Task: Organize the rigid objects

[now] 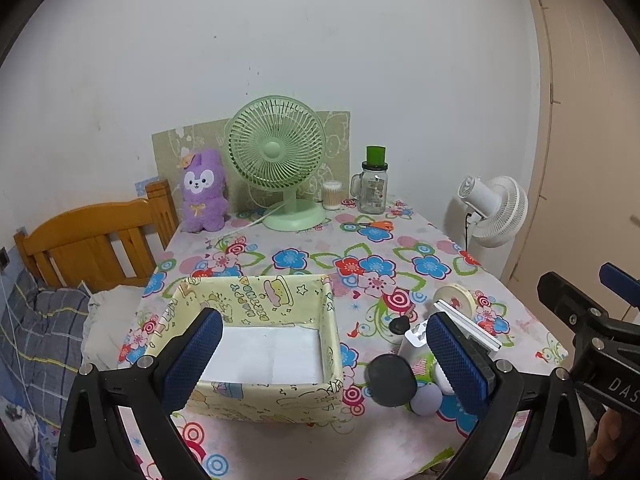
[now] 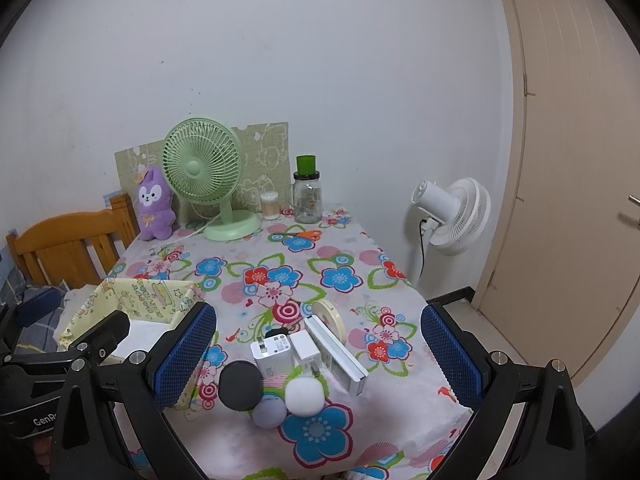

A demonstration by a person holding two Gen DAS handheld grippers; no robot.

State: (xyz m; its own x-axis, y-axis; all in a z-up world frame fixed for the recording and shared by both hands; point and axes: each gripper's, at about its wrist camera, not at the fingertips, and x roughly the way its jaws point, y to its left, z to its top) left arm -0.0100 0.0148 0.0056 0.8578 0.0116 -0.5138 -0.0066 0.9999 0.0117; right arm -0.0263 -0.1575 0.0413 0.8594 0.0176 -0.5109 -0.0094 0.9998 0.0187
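We judge the tidying barely begun: the box (image 1: pixel 256 344) looks bare inside, the chargers and round cases (image 2: pixel 280 368) lie just right of it (untouched), and both tools (image 1: pixel 316 356) (image 2: pixel 316 356) gape, holding nothing.

Both claws, left claw (image 1: pixel 320 356) and right claw (image 2: pixel 318 354): black plastic frames w/ silver screws, blue mesh-textured pads (image 2: pixel 182 354). White lettering on bodies, "DAS" and "GenR" partly visible.
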